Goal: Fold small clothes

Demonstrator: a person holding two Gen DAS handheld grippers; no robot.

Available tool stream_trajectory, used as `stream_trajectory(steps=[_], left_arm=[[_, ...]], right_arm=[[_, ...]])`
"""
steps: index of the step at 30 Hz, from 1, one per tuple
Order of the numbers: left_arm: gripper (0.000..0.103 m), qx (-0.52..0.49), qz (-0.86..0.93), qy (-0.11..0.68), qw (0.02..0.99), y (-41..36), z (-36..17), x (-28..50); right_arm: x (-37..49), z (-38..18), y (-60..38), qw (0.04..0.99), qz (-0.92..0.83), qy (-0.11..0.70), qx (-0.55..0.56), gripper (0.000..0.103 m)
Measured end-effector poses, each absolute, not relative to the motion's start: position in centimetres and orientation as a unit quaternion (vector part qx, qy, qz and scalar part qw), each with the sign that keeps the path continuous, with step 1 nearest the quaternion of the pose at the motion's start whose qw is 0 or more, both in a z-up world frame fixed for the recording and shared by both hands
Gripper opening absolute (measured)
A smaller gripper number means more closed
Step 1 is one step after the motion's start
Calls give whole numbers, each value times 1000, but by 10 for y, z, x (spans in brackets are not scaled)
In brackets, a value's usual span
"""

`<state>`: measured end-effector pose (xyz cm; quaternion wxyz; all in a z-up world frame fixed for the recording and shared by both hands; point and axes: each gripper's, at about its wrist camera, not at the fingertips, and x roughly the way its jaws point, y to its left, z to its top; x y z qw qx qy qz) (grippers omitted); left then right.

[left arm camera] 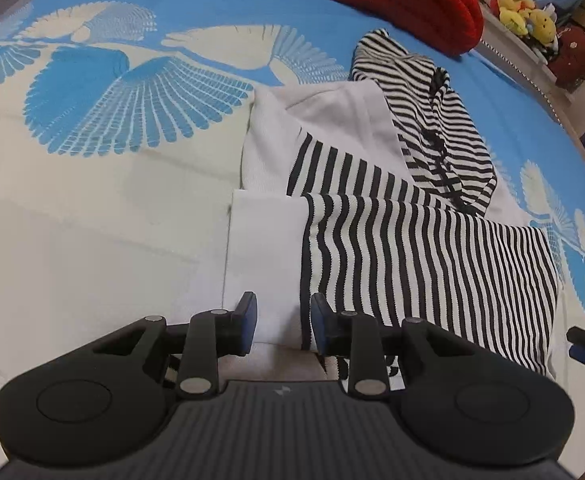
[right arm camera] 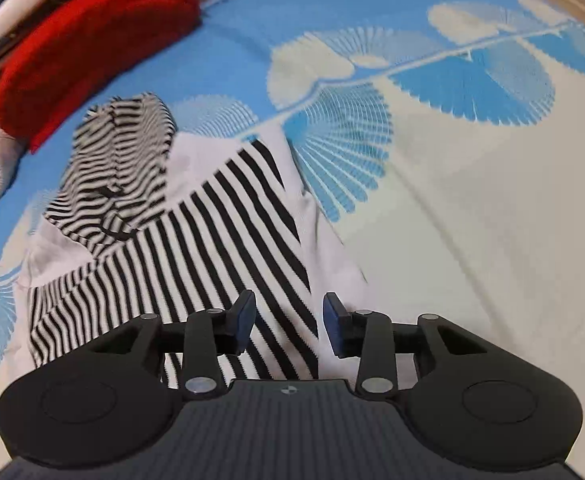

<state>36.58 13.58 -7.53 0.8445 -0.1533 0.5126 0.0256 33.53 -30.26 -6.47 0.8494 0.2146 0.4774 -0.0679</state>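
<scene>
A wide blue bedspread with cream fan-shaped leaf prints (left arm camera: 92, 208) carries the black-and-white striped knit garment with white panels (left arm camera: 412, 248), lying partly folded near its middle, a red knitted bundle (left arm camera: 392, 4) beyond it. The fold looks just laid down; next, I judge, comes regripping an edge for a further fold. The left gripper (left arm camera: 283, 322) hangs over the near hem, jaws apart, holding nothing. The right gripper (right arm camera: 288, 322) likewise stands parted above the stripes, empty.

Red knitted garment (left arm camera: 392, 0) cut off by top edge; right wrist view motion-blurred; black-and-white striped knit top (left arm camera: 412, 248) near hem hidden behind gripper bodies.
</scene>
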Motion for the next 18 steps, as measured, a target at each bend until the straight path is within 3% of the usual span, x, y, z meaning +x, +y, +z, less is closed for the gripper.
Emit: stream_trajectory(steps=[18], left_arm=[[32, -86, 19, 379, 921, 110, -40, 367]], right_arm=[[338, -36, -294, 898, -55, 423, 112, 39]])
